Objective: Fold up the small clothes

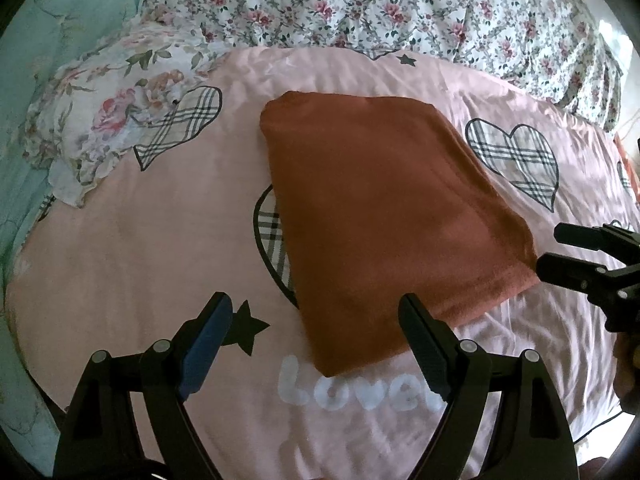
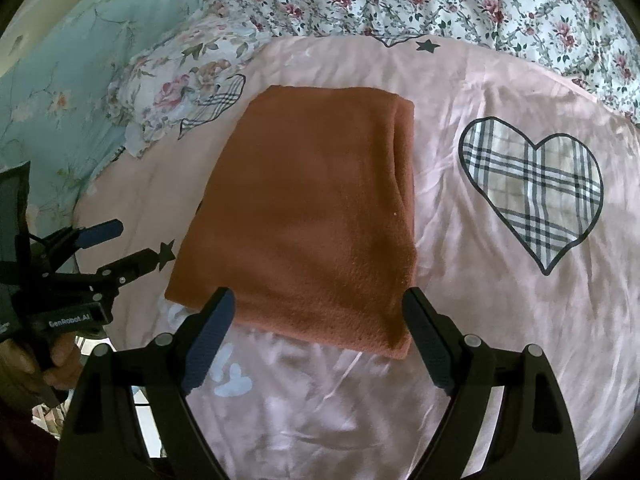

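A rust-orange fleece garment (image 1: 380,208) lies folded into a flat rectangle on the pink bedsheet (image 1: 140,260); it also shows in the right wrist view (image 2: 312,216). My left gripper (image 1: 316,308) is open and empty, its fingers just short of the garment's near corner. My right gripper (image 2: 320,304) is open and empty, its fingers at the garment's near edge. The right gripper shows at the right edge of the left wrist view (image 1: 560,248), beside the garment's right corner. The left gripper shows at the left of the right wrist view (image 2: 132,244).
The pink sheet has plaid hearts (image 2: 532,188), black stars and white "LOVE" lettering (image 1: 352,388). A floral pillow (image 1: 112,116) lies at the back left, a floral quilt (image 1: 380,4) across the back, a teal quilt (image 2: 60,80) on the left.
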The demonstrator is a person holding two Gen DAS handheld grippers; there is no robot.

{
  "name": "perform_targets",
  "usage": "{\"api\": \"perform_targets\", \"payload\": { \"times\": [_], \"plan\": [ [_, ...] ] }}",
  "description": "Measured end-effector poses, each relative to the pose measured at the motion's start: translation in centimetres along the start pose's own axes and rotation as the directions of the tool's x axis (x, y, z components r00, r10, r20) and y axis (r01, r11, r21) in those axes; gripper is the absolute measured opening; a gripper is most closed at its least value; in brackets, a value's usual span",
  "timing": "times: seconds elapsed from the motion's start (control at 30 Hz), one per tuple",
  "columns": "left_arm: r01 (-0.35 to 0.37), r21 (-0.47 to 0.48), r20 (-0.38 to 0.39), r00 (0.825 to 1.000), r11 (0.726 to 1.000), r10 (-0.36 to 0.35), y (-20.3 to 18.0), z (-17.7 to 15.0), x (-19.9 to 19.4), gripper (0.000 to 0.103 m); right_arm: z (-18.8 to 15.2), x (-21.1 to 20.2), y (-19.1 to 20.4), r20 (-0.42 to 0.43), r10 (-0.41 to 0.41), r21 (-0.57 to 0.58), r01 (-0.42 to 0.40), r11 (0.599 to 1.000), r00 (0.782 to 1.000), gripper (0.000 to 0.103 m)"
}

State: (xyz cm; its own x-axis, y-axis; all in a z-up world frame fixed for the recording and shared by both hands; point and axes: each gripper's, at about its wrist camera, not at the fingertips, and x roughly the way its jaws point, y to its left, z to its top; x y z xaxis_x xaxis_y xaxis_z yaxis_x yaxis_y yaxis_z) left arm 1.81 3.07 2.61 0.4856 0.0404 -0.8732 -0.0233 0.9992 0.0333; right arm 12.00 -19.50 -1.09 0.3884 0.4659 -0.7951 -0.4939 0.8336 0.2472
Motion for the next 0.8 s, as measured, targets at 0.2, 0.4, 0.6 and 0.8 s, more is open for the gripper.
{"api": "perform_targets", "payload": {
  "times": [0.2, 0.4, 0.6, 0.8],
  "plan": [
    [-0.001, -0.008, -0.011, 1.000, 1.000, 0.001, 0.1, 0.0, 0.2, 0.086, 0.3, 0.3, -0.1, 0.004, 0.001, 0.011, -0.002, 1.000, 1.000, 0.086],
    [-0.004, -0.030, -0.016, 1.000, 1.000, 0.004, 0.4, 0.3, 0.5, 0.086, 0.5, 0.6, 0.2, 0.003, -0.001, -0.005, 0.001, 1.000, 1.000, 0.086],
    [-0.011, -0.046, -0.015, 1.000, 0.999, 0.011, 0.5, 0.4, 0.5, 0.086, 0.8, 0.8, 0.1, 0.004, -0.001, -0.003, 0.001, 1.000, 1.000, 0.086],
    [-0.014, -0.042, -0.017, 1.000, 0.999, 0.013, 0.5, 0.4, 0.5, 0.086, 1.1, 1.0, -0.2, 0.004, -0.001, -0.011, 0.001, 1.000, 1.000, 0.086]
  ]
}}
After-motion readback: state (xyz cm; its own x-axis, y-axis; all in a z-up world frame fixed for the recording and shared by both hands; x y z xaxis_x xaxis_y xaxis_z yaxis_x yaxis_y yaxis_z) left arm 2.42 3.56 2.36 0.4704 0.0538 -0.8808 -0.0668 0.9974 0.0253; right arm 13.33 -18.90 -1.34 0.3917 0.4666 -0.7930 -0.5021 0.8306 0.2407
